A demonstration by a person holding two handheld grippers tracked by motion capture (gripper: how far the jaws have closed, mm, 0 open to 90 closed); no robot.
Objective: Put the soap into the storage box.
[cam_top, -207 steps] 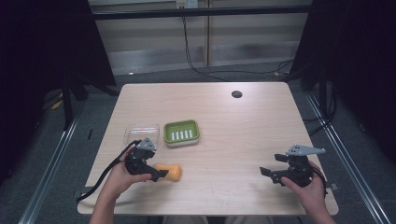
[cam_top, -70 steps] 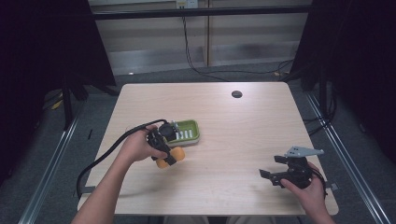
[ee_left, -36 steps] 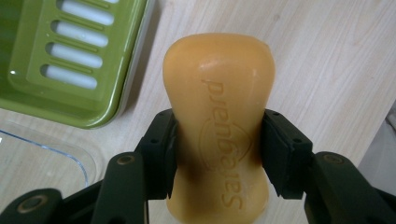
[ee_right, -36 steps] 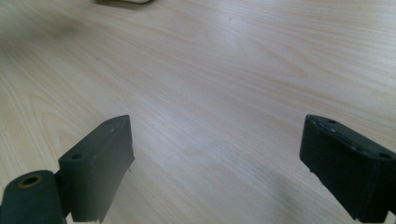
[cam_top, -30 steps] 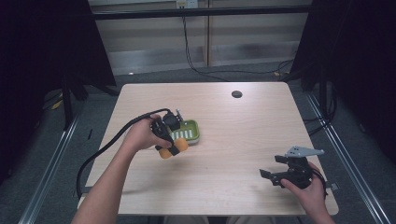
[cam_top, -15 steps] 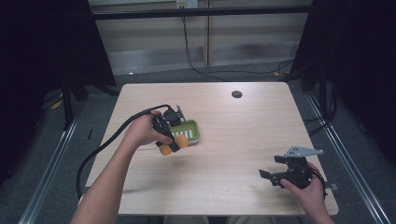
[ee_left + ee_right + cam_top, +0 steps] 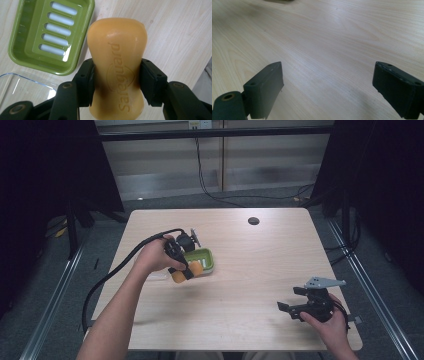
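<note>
Currently high view: left hand-held gripper (image 7: 186, 271) holds orange soap bar (image 7: 196, 270) aloft beside green slotted plastic soap dish (image 7: 206, 256) on wooden worktop (image 7: 260, 270) | left gripper view: jaws clamp soap (image 7: 117, 65), dish (image 7: 32, 32) empty, clear plastic lid (image 7: 22, 87) beside it; placing remains | right gripper view: right hand-held gripper (image 7: 327, 87) wide, idle.

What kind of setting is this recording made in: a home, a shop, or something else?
Most likely a lab or recording studio, not a home. A bare wooden table stands between black curtains, with metal floor rails and loose cables behind it, and the person works with handheld grippers.
</note>
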